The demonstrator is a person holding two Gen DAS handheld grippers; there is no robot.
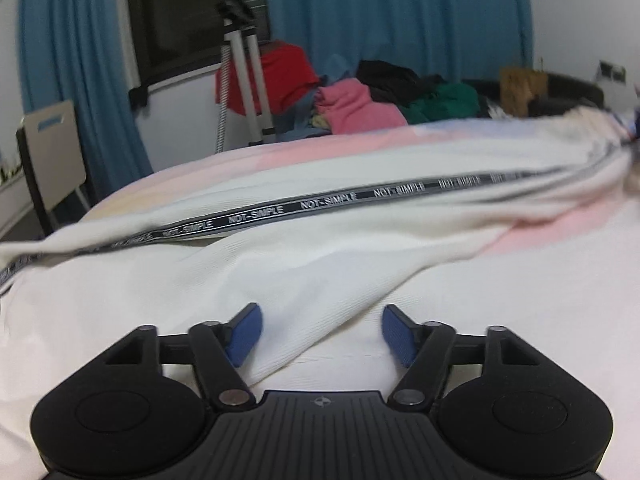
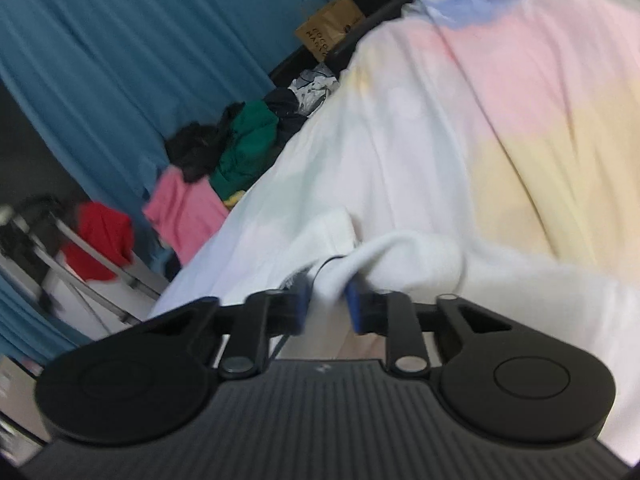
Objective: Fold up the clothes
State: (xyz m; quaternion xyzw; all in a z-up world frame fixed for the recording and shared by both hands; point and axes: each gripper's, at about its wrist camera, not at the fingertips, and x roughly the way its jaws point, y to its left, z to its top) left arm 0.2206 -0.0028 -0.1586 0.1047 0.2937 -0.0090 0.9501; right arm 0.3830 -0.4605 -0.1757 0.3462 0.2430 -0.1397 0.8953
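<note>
A white garment (image 1: 320, 248) with a black lettered stripe (image 1: 320, 202) lies stretched across the pastel bed sheet (image 1: 520, 320). My left gripper (image 1: 322, 334) is open and low over the bed. A folded end of the white cloth runs between its blue pads (image 1: 246, 334), which stand apart from each other. In the right wrist view, my right gripper (image 2: 326, 306) is shut on a bunched end of the white garment (image 2: 408, 256), with the cloth pinched between its blue pads (image 2: 354, 304). The sheet (image 2: 520, 100) spreads beyond it.
Beyond the bed's far edge lie piled clothes: pink (image 1: 360, 110), green (image 1: 444, 102), black (image 1: 388, 76) and red (image 1: 280, 76). A metal stand (image 1: 244, 60), blue curtains (image 1: 400, 12), a folding chair (image 1: 52, 152) and a brown paper bag (image 1: 520, 88) line the back.
</note>
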